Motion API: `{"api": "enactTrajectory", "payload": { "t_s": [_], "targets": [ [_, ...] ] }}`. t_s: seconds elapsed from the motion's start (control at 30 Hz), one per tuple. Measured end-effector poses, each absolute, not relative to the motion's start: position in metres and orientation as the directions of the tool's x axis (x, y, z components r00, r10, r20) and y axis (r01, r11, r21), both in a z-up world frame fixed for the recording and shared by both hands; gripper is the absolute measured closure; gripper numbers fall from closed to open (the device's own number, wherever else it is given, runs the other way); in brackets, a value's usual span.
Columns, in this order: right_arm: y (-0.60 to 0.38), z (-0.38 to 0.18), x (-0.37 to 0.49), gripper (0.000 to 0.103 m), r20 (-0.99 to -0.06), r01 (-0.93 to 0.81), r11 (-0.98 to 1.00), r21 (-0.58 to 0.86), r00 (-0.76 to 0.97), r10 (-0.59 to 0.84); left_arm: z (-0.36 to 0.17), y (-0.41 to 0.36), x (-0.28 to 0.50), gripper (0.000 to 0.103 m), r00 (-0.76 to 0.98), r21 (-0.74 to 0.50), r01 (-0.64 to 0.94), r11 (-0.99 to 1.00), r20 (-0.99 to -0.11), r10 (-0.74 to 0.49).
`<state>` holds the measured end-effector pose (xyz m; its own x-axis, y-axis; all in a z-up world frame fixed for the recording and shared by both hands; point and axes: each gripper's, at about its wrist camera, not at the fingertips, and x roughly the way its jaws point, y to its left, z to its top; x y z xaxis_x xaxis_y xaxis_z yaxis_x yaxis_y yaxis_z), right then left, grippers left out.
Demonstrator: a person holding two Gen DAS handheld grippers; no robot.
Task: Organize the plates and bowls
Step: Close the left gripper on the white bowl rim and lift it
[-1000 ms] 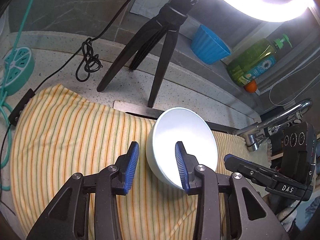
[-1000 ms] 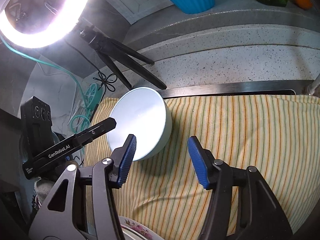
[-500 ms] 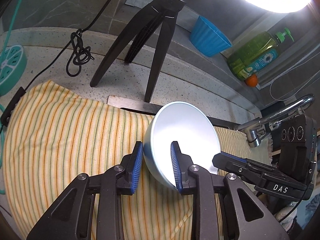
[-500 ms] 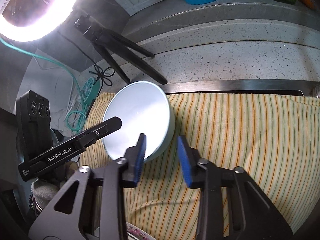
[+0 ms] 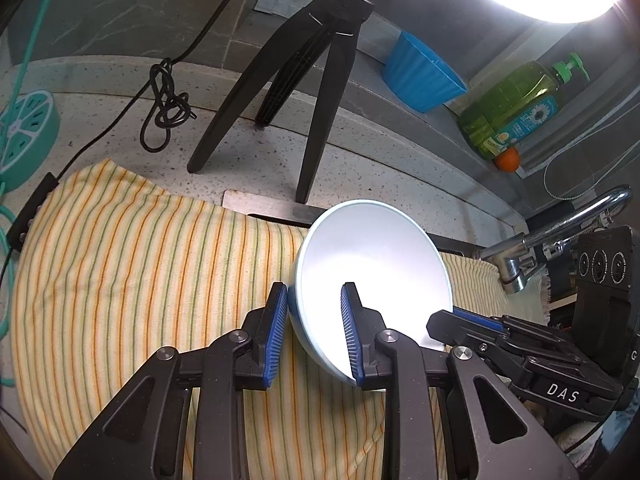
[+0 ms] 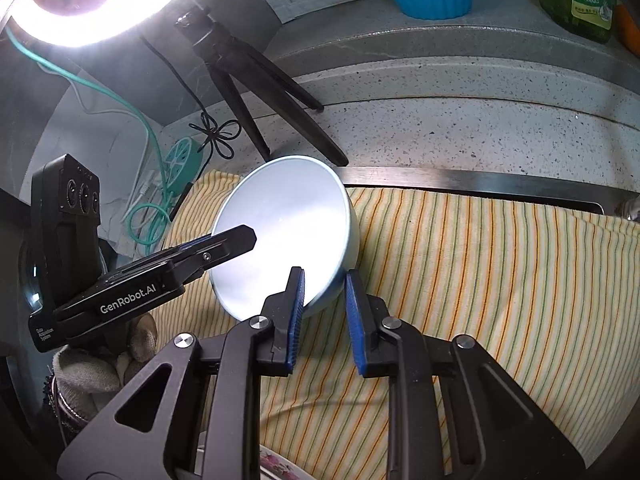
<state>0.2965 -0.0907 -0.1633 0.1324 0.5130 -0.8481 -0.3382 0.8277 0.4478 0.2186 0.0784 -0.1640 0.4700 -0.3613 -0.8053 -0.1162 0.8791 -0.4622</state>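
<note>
Bowl (image 5: 372,268) is tilting above the striped cloth (image 5: 132,256); in left view, left gripper (image 5: 314,334) is pinching its wall, one pad inside. In right view, right gripper (image 6: 323,316) is clamping the opposite rim. Step: two-gripper lift, prob. Next: carrying it level w/ both grips firm.

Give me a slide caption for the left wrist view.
Both grippers pinch a tilted pale blue bowl over a striped cloth.
</note>
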Motion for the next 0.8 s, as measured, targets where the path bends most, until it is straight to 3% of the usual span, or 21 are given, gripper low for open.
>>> {"api": "enactTrajectory", "payload": {
  "t_s": [0.8],
  "targets": [
    [-0.141, -0.103, 0.234, 0.081, -0.807, -0.349, 0.812, 0.468, 0.206, 0.553, -0.106, 0.044, 0.159, 0.079, 0.553, -0.465, -0.010, 0.885, -0.740, -0.383]
  ]
}}
